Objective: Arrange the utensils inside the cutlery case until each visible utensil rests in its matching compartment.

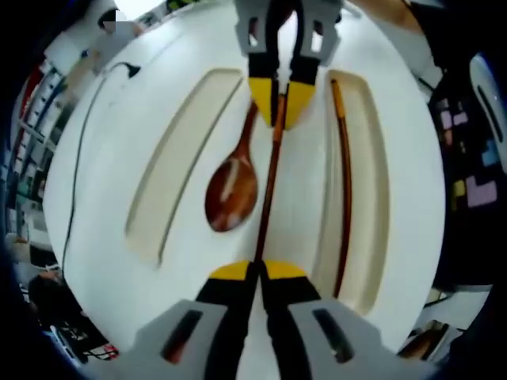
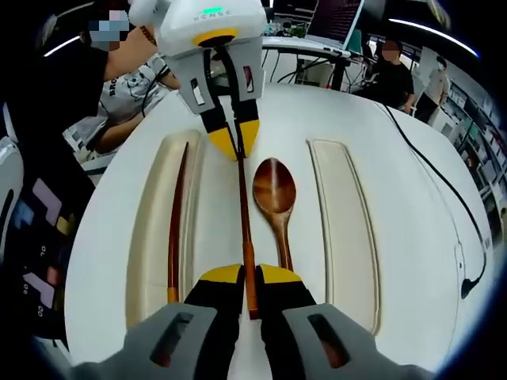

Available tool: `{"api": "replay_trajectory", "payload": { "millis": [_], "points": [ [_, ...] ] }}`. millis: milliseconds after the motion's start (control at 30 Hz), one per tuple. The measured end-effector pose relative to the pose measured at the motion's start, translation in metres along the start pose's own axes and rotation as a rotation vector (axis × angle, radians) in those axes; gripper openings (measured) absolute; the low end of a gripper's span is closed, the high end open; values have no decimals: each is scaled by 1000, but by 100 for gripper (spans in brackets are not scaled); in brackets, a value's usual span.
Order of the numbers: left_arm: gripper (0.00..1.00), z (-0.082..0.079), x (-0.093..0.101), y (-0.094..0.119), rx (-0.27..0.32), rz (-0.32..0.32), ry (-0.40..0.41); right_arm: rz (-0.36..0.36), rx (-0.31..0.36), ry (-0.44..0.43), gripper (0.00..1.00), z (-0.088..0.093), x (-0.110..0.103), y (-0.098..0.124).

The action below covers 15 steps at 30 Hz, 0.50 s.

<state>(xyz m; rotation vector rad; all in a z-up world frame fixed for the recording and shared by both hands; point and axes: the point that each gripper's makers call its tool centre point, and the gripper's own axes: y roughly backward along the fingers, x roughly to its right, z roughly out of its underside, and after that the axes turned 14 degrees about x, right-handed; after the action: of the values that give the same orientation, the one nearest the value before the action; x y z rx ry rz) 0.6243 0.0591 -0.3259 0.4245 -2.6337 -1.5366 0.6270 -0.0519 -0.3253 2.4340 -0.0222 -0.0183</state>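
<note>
A dark wooden chopstick [image 1: 269, 182] [image 2: 244, 206] runs between my two grippers just over the white case [image 1: 103, 222] [image 2: 103, 261]. My left gripper [image 1: 257, 271] [image 2: 236, 141] is shut on its thin end. My right gripper [image 2: 249, 275] [image 1: 281, 99] is shut on its thick end. A brown wooden spoon [image 1: 234, 186] [image 2: 275, 198] lies beside the held chopstick on the white middle strip, bowl up. A second chopstick [image 1: 346, 182] [image 2: 174, 229] rests in one long beige compartment [image 1: 368, 198] [image 2: 150, 237]. The other long compartment [image 1: 178, 166] [image 2: 341, 229] holds nothing.
A black cable [image 1: 79, 158] [image 2: 444, 182] trails over the white surface beyond the empty compartment. A person's dark sleeve [image 2: 47, 95] reaches in behind the left gripper. Other people [image 2: 392, 75] stand by desks at the far side.
</note>
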Motion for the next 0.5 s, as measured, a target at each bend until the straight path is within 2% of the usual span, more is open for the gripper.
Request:
{"api": "replay_trajectory", "payload": {
  "millis": [67,100,167,267,333,500],
  "points": [
    [4,0,1,0,22,9,-17,-4,6,39,4,0,0,0],
    [4,-1,1,0,39,22,-54,-16,15,76,4,0,-1,0],
    [4,1,0,1,55,21,-47,-10,19,42,4,1,1,0],
    [3,0,-1,0,71,17,-35,-2,18,43,4,0,0,-1],
    [3,0,-1,0,71,20,-86,2,7,38,4,0,-2,-1],
    [3,1,0,0,57,-6,-93,12,-25,24,4,0,0,-3]
  ]
}}
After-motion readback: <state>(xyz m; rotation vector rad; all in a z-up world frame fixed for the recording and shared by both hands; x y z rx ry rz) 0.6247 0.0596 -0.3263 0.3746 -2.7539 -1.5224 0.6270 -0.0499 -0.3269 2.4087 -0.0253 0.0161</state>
